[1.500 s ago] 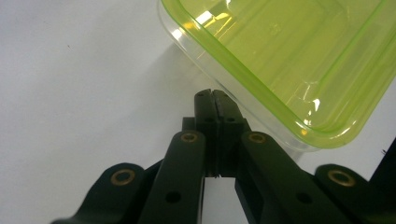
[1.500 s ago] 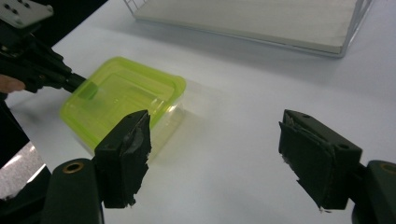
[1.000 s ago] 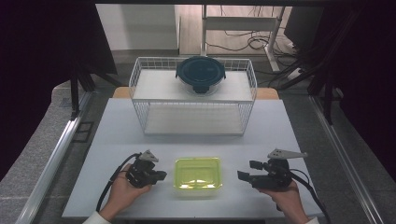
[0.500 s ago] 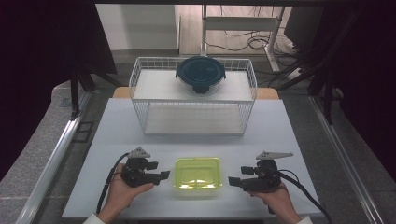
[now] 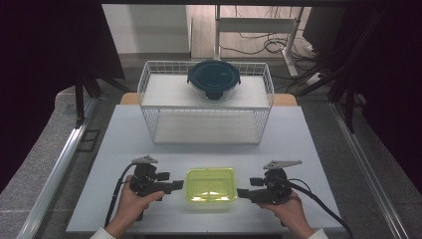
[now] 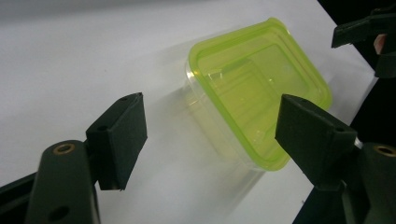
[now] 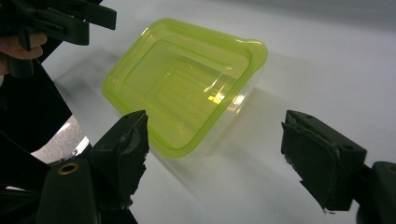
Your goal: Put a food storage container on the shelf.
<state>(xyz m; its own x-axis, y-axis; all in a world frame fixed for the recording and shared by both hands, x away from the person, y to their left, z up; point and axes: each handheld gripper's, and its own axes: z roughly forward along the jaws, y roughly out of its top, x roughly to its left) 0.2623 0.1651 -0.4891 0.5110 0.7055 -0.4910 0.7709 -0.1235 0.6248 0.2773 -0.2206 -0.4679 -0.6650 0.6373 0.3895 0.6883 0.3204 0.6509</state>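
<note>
So the green-lidded container [image 5: 210, 184] is sitting on the white table [image 5: 298, 144] at the near edge, right between the two claws. Left claw [image 5: 175, 185] is just beside its left end, jaws spread wide with nothing between them; they've just been opening. Right claw [image 5: 242, 193] is near the right end, also released and empty, though its jaws have just come in a bit.

What could go wrong, I reckon: the tub looks like light, slick plastic, so if one claw pushes in before the other, it'll likely skate sideways instead of getting pinched. It's also close to the near edge of the table, so a shove that way could tip it off. Squeezing only the lid rim might pop the lid.

Farther off there's a wire basket [image 5: 206, 102] with a dark round container [image 5: 214, 79] on top, well clear.
</note>
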